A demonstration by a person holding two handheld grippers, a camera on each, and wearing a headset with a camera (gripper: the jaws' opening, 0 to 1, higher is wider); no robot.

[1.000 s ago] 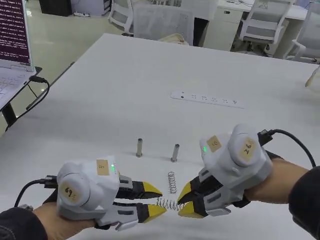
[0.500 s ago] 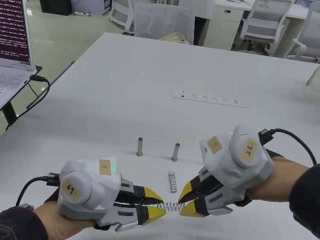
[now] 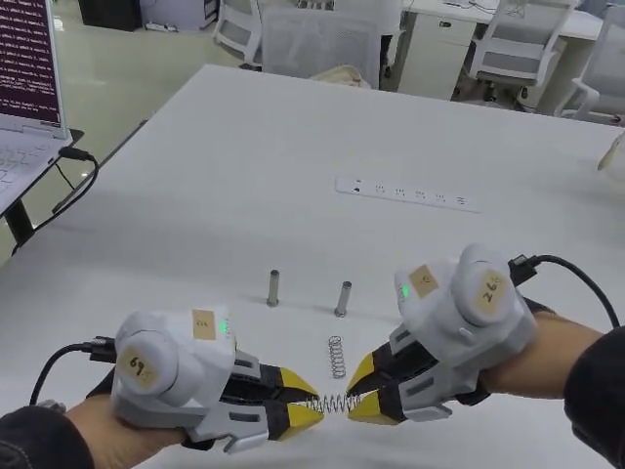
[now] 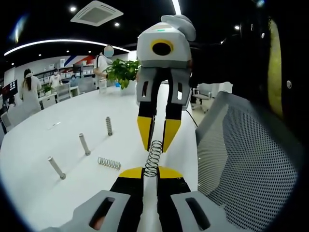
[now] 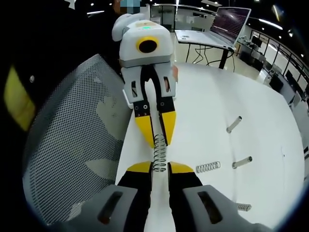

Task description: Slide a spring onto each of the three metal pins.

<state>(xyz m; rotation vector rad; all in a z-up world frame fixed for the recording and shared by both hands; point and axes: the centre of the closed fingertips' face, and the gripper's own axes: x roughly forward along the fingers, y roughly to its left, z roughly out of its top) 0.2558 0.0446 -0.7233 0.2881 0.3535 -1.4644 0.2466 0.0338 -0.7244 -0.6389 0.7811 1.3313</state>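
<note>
Grippers first: left gripper has its jaws pinched together on one end of a spring. The right gripper is pinched on the other end, and the two sets of tips face each other. The spring hangs between them, just above the table, on the side nearest me.

Beyond it stands one bare pin, with a second bare pin beside it. A loose spring lies flat just in front of the second one. The left gripper view shows an upright spring past the pins. I take it to be seated on the third pin, but cannot confirm that.

My read is that this spring is mid-handling and not yet on a pin. Next, one gripper should let go. The other should stand the spring on end, centre its open end over a bare pin and lower it straight down.
</note>
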